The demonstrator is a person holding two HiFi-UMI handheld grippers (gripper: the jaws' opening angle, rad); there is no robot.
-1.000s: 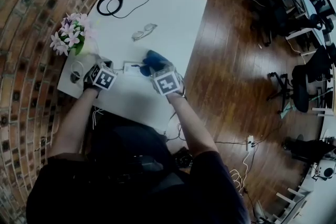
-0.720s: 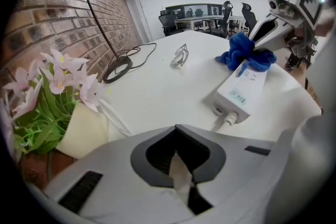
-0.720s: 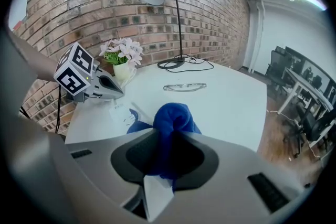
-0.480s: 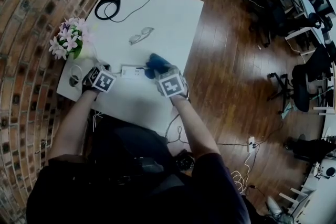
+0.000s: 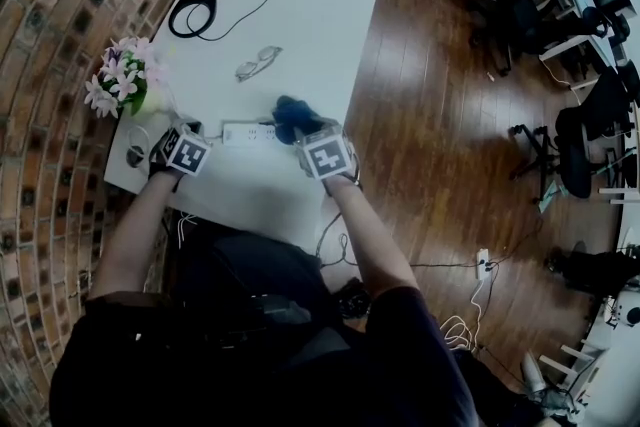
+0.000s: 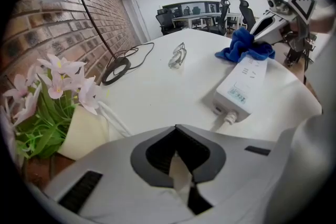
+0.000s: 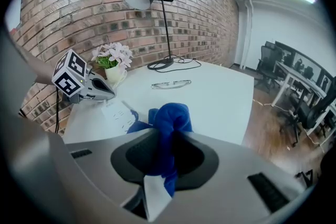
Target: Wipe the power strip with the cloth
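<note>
At the left edge of the white counter point(image 5: 320, 25), a bunch of pink and white flowers point(image 5: 120, 80) stands in a pale pot against the brick wall. Just beside it, the left hand-held gripper point(image 6: 181, 177) is clenched, its jaws pressed together, pointing down at the counter near the cable end of the white rectangular power strip point(image 5: 245, 132). The strip lies flat across the near part of the counter, between the two grippers. A crumpled blue cloth point(image 5: 292, 115) rests on its right end, touching it. The right hand-held gripper point(image 7: 164, 178) grasps that cloth, with a fold of blue fabric pinched between its jaws. Farther back, a pair of thin-rimmed eyeglasses point(image 5: 258, 65) lies well apart from the strip.
</note>
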